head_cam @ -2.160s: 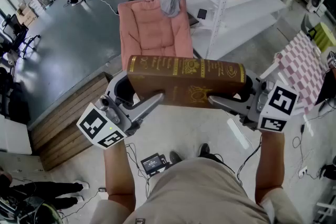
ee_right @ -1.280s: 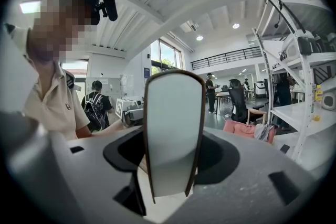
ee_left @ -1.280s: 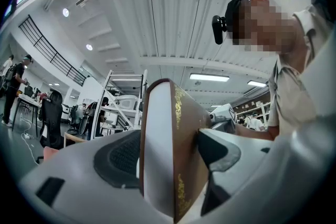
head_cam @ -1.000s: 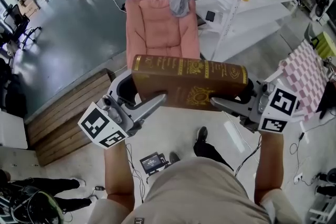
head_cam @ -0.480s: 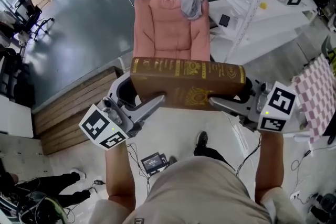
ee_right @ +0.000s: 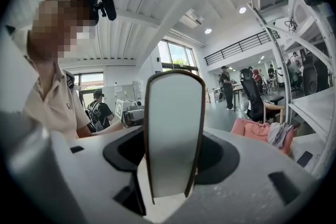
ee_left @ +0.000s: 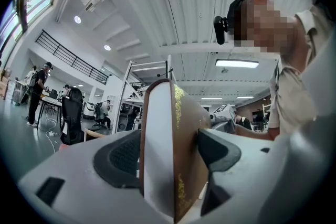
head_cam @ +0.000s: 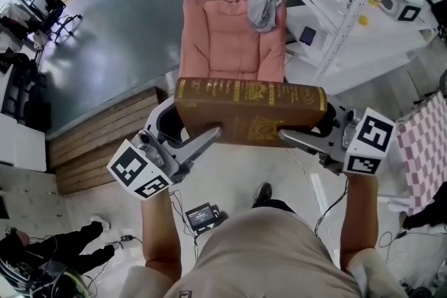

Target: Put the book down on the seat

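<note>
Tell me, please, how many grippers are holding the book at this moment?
2. The left gripper clamps the left end of the book; the right gripper clamps its right end. No other gripper shows.

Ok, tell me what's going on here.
A person holds a thick brown hardcover book with gold lettering by its two ends: the left gripper is clamped on one end and the right gripper on the other. The book is in the air, in front of a pink cushioned chair with a grey cloth draped over its backrest. It has not been set down there yet.
</note>
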Demonstrator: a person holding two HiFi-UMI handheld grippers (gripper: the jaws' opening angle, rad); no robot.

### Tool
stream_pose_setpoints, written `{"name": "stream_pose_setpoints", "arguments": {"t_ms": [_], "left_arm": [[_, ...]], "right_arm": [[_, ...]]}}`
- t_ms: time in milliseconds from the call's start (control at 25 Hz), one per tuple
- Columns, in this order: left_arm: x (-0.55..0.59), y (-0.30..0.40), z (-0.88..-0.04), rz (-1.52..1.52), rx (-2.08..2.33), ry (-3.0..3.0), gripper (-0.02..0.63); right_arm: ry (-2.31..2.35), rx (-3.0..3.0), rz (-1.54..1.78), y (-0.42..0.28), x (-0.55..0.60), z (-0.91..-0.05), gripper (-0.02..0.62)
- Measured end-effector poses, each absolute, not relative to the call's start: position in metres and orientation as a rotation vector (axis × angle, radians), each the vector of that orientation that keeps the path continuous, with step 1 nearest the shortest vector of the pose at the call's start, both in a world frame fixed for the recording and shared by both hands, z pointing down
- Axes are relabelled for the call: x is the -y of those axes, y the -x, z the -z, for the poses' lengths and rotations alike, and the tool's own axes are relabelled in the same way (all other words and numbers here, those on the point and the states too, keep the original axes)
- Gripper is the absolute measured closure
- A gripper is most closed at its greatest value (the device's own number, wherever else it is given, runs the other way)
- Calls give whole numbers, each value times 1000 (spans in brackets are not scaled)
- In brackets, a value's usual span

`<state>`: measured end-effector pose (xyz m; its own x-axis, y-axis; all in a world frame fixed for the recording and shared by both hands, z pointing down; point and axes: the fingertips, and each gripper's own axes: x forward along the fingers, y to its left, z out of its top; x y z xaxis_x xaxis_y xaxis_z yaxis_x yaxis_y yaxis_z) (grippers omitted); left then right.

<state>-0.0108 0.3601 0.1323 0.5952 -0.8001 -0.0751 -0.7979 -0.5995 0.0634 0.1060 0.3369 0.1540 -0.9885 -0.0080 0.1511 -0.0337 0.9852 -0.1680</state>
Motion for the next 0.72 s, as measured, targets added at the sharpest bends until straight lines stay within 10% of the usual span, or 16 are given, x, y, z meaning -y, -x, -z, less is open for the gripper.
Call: {"name": "stream_pose_setpoints", "arguments": {"t_ms": [720], "left_arm": [[-253, -52, -133, 79, 1409, -2767, 275]], "right_arm": [[-12, 3018, -301, -168, -229, -159, 346]]}}
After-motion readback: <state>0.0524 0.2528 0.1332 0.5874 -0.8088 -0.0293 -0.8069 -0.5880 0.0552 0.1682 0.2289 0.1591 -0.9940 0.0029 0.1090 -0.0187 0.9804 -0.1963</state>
